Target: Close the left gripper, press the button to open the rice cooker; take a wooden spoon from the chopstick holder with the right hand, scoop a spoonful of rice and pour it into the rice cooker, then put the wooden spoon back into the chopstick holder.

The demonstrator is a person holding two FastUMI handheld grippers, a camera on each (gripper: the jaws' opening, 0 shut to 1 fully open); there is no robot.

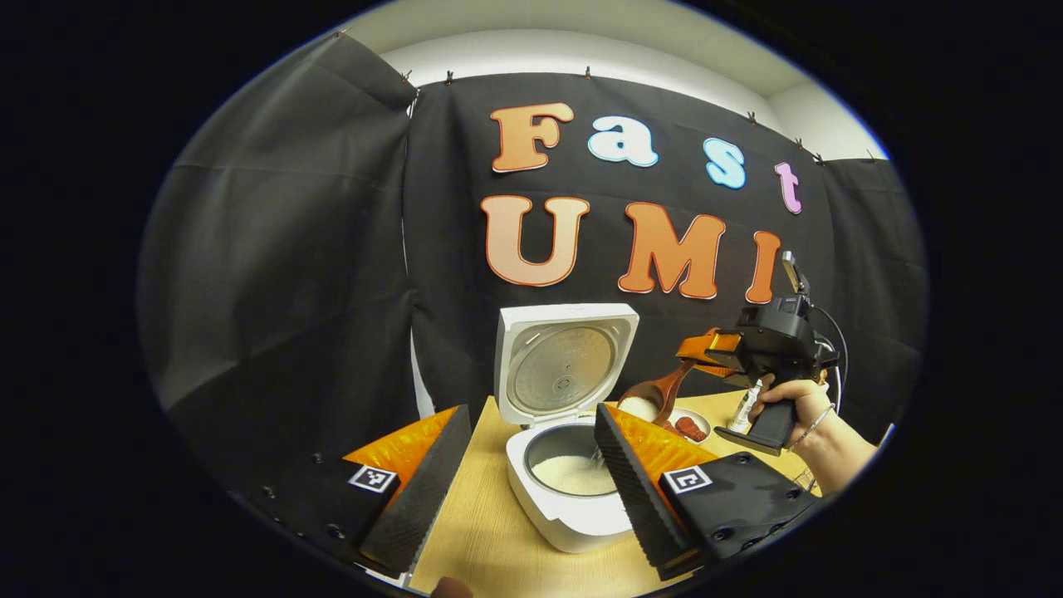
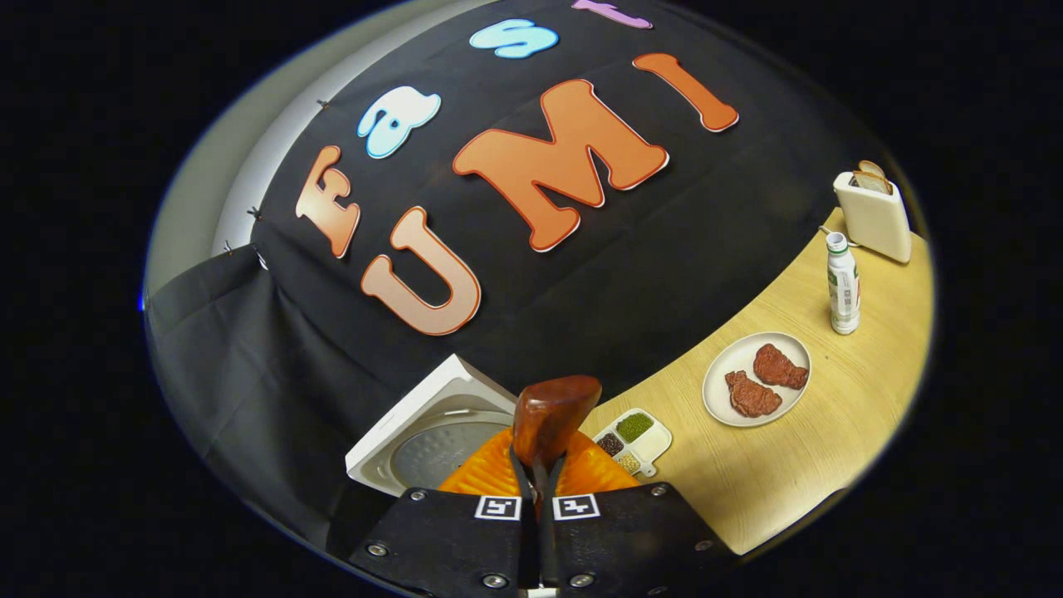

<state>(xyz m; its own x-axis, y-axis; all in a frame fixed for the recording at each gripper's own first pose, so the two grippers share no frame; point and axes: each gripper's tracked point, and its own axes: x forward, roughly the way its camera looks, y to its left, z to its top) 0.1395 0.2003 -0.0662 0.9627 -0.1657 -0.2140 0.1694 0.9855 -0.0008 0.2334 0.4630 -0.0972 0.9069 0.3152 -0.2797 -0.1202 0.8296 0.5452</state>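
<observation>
**Rice cooker open, loaded spoon held over the tabletop**

The wooden tabletop (image 1: 482,540) carries everything. On it, in the left gripper view, the white rice cooker (image 1: 573,498) stands with its lid (image 1: 566,365) raised upright, and the inner pot holds a layer of white rice (image 1: 573,475). In the right gripper view the same lid (image 2: 432,440) shows at the lower left, tilted, and farther along the tabletop (image 2: 797,473) stand a toaster (image 2: 874,218) with bread in its slots and a bottle (image 2: 843,284) just beside it. Nearer lies a round plate (image 2: 724,374) with two pieces of meat (image 2: 766,380), and close to the lid a small divided tray (image 2: 656,444) of grains.

The left tongs (image 1: 531,473) are spread wide, gripping nothing, one finger on each side of the cooker. The right tongs (image 2: 538,477), held by a hand (image 1: 799,403), are clamped on the handle of the wooden spoon (image 2: 552,415). In the left gripper view the wooden spoon's bowl (image 1: 644,403) sits to the right of the cooker, above the tabletop, heaped with white rice.
</observation>
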